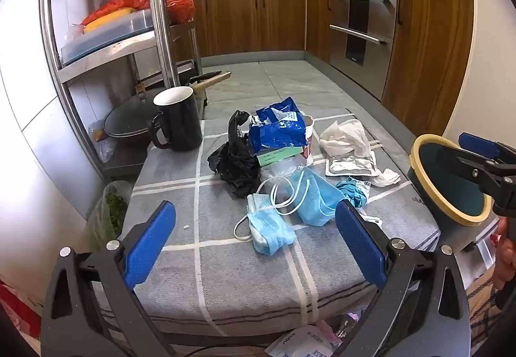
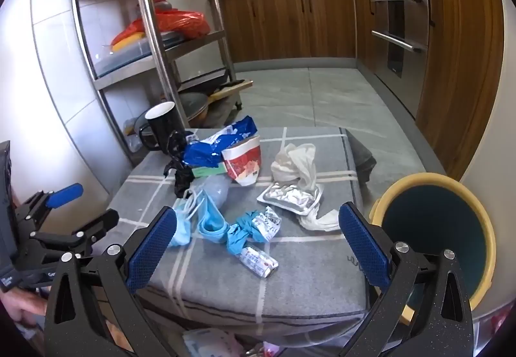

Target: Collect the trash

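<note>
Trash pile on the grey checked desk (image 1: pixel 245 276). Left hand-held gripper (image 1: pixel 254 247): jaws spread wide, holding nothing, low over the near edge. A blue face mask (image 1: pixel 271 228) lies just ahead between its fingers. Right hand-held gripper (image 2: pixel 258 250): also spread, empty; a small crumpled packet (image 2: pixel 259 262) lies between its fingers. Yellow-rimmed bin (image 2: pixel 435 234) sits beside the desk, right of the right gripper.

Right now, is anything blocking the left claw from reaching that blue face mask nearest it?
Nothing visible does. The left gripper hangs open with the face mask lying just ahead between its fingers, on bare grey cloth. The other trash lies beyond the mask.
</note>
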### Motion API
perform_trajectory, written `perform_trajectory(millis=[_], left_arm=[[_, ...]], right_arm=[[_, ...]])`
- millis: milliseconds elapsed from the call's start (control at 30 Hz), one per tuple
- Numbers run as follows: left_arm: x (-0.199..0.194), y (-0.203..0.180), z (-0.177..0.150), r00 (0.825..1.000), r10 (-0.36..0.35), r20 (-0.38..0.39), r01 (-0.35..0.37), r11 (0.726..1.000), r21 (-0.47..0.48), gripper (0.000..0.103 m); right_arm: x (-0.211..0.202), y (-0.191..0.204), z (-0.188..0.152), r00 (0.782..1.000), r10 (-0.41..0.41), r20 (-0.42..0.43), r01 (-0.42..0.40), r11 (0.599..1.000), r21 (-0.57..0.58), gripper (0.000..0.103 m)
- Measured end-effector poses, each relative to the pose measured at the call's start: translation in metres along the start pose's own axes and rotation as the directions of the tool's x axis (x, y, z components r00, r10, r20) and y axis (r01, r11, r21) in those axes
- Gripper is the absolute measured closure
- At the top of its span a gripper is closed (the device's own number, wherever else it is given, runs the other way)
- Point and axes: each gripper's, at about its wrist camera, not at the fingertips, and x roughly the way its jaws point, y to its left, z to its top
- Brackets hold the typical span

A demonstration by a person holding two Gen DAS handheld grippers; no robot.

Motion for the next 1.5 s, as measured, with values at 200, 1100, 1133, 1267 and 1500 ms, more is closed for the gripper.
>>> perform_trajectory(millis=[200,1100,1133,1267,1500], left_arm=[[-0.0006,-0.0011,-0.0001,1.000,-0.007,0.004,0.007,1.000,-0.006,0.005],[0.0017,0.0008,-0.0013,1.000,-0.018,-0.004,0.017,0.999,-0.026,0.005],[0.0017,0.0009,-0.0012,1.000,-0.019,-0.005,0.019,0.999,-0.027,0.005],[0.0019,0.0008,-0.0014,1.000,-0.019,-0.005,0.019,0.999,-0.026,0.005],[0.0017,0.0014,-0.0013,1.000,-0.019,-0.005,0.019,0.999,-0.027,0.005]], right_arm=[[-0.0002,0.0012,0.0008,1.000,-0.003,-0.005,0.003,1.000,0.013,0.003],[0.0005,0.0010,0.0006,1.000,0.011,-0.004,-0.011,1.000,0.003,0.003],[0.0007,0.0014,0.0006,1.000,0.011,-0.004,-0.011,1.000,0.002,0.003],[0.0009,0.0016,0.0005,1.000,0.012,-0.004,-0.012,1.000,0.004,0.003],[0.0008,0.0006,0.0005,1.000,0.012,-0.004,-0.012,1.000,0.003,0.003]])
